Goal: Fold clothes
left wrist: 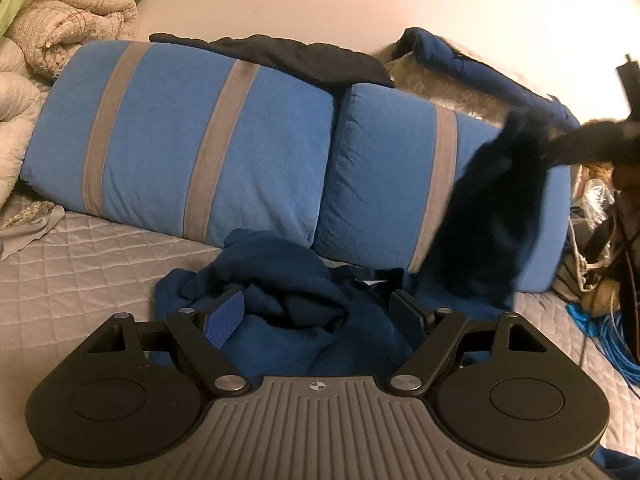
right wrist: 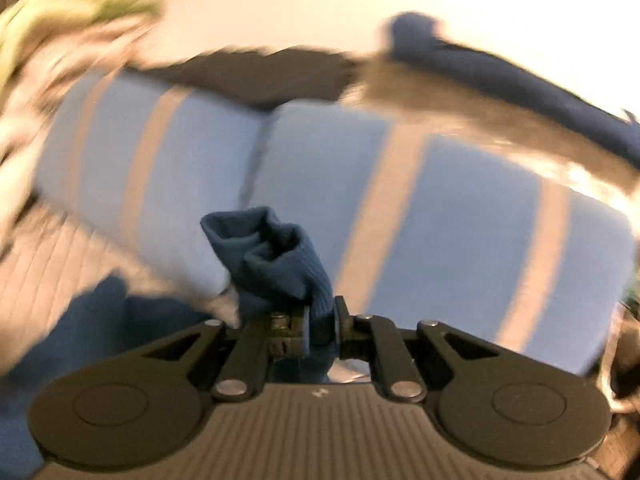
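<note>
A dark blue garment (left wrist: 296, 292) lies crumpled on the grey quilted bed (left wrist: 80, 272) in front of the cushions. My left gripper (left wrist: 320, 312) is open and empty just above the heap, its fingers apart on either side of it. In the right wrist view my right gripper (right wrist: 320, 320) is shut on a ribbed blue cuff or hem of the garment (right wrist: 280, 260), which bunches up above the jaws. In the left wrist view that lifted part hangs blurred at the right (left wrist: 496, 208). The right wrist view is motion-blurred.
Two blue cushions with grey stripes (left wrist: 180, 140) lean against the wall. A black cloth (left wrist: 288, 56) and a blue blanket (left wrist: 472, 64) lie on top. Folded quilts (left wrist: 60, 20) are stacked at the left. Blue cable (left wrist: 600, 340) and clutter lie at the right bed edge.
</note>
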Demonstrator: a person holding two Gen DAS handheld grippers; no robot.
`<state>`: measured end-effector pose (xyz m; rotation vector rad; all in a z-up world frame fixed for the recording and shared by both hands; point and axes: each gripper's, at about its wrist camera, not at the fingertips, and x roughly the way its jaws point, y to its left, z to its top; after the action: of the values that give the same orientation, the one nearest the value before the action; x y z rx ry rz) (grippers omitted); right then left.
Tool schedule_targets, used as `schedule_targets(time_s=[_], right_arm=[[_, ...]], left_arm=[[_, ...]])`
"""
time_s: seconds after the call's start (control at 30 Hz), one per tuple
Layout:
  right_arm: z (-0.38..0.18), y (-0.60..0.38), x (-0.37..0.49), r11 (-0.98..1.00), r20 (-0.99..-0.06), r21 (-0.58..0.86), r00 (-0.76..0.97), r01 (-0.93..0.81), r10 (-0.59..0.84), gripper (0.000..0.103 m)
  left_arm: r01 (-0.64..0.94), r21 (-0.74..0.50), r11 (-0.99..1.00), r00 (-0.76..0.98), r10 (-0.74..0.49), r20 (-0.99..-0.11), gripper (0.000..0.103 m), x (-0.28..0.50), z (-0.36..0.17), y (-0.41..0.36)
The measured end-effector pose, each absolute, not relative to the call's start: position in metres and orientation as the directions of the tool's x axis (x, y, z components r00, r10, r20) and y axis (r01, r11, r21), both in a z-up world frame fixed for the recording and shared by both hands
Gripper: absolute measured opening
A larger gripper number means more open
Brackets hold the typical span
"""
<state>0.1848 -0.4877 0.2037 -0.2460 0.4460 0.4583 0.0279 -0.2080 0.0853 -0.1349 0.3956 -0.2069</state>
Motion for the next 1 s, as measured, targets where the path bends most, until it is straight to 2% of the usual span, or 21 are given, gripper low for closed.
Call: schedule_targets(time_s=[0.17,0.4,0.73,1.0], right_arm=[[0.238,-0.546,0.192,0.947,-0.444,-0.082,0.862,-0.311,0.245,0.011],[0.252,-0.649,0.18,0.991,-0.459,-0.032,0.883,-0.131,0.102,0.011],[0.233,-0.79,0.14,0.991,-0.513,0.07,0.857,0.112,-0.061,0.011],[0.194,-0.875,0.112,0.959,-0.568,0.056,0.799,0.277,-0.197,0.01]], left_arm=[[0.201,-0.169,0.965,0.901,-0.249,-0.354,0.08,0.025,0.087,-0.209],[0.242,-0.152,0.958,0.897,-0.281,-0.341,0.08,0.022,0.087,-0.214],[0.242,-0.158,0.957,0.895,-0.283,-0.345,0.08,0.022,0.087,-0.215],[0.247,-0.145,0.958,0.904,-0.282,-0.322,0.08,0.016,0.088,-0.217]])
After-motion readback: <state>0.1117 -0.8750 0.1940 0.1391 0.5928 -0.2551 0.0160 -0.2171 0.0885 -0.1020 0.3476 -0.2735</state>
